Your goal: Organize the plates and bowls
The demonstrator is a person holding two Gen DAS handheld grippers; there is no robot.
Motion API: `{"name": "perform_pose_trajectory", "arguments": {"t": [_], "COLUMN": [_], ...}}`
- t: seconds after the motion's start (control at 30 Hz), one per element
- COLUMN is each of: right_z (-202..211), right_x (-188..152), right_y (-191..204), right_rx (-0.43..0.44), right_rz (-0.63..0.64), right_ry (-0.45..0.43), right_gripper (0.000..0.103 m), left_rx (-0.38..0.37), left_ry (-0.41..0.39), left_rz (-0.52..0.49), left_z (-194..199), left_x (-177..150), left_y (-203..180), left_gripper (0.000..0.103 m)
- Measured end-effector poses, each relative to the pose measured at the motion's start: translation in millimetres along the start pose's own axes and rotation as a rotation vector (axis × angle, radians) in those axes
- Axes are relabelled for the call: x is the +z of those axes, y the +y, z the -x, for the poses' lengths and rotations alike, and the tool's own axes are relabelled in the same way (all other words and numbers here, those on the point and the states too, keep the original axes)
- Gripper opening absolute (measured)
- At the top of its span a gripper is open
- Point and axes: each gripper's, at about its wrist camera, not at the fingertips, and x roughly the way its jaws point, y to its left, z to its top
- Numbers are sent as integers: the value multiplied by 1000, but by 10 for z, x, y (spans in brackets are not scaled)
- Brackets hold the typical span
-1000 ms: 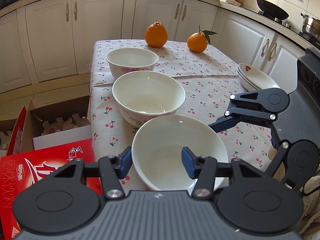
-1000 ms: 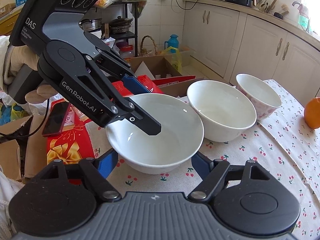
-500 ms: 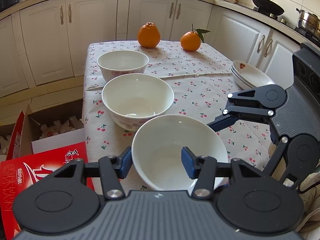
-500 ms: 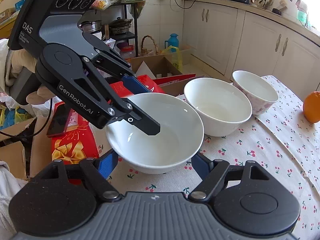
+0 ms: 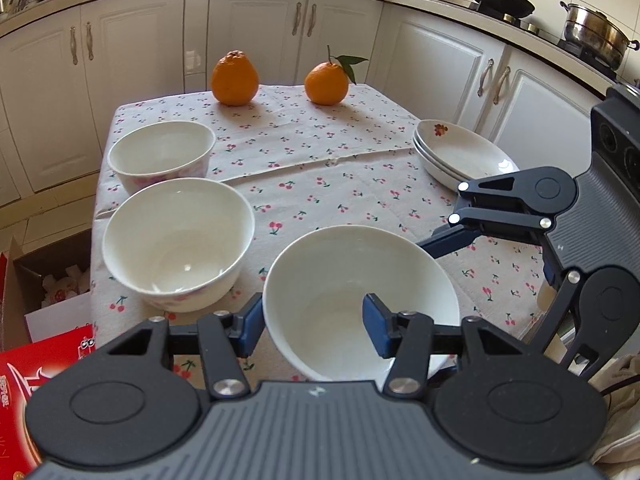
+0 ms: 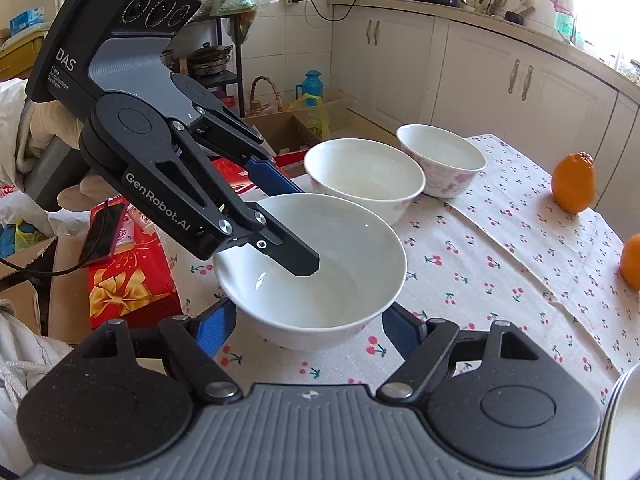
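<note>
Bowl (image 5: 360, 304) near edge, pinched at rim by left gripper (image 5: 314, 320) — one finger inside; right gripper (image 6: 308, 332) wide, empty, straddling. Next, likely: lift, nest into middle bowl (image 5: 178, 240).

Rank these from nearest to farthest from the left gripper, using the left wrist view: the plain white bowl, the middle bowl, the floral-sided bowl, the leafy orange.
1. Plain white bowl, its rim between the left gripper fingers.
2. Middle bowl, ahead on the left.
3. Floral-sided bowl, farther back, left.
4. Leafy orange, at the table's far edge.
</note>
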Motion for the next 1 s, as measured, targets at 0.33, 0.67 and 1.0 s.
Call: {"name": "perform_pose_trajectory", "arguments": {"t": [0.33, 0.67, 1.0], "right_z": [282, 362, 298], "right_x": [-274, -428, -495], "right_y": [-283, -483, -585], "right_rx": [-95, -148, -151], "right_rz": [-64, -108, -141], "right_ry": [9, 15, 16], "right_gripper": [84, 84, 84], "left_rx": [-75, -110, -101], "left_ry": [7, 29, 23], "left_rz": [-79, -107, -125], "left_z": [-376, -679, -745], "left_x": [276, 435, 494], "left_y": [-313, -424, -455], "left_gripper": [51, 51, 51]}}
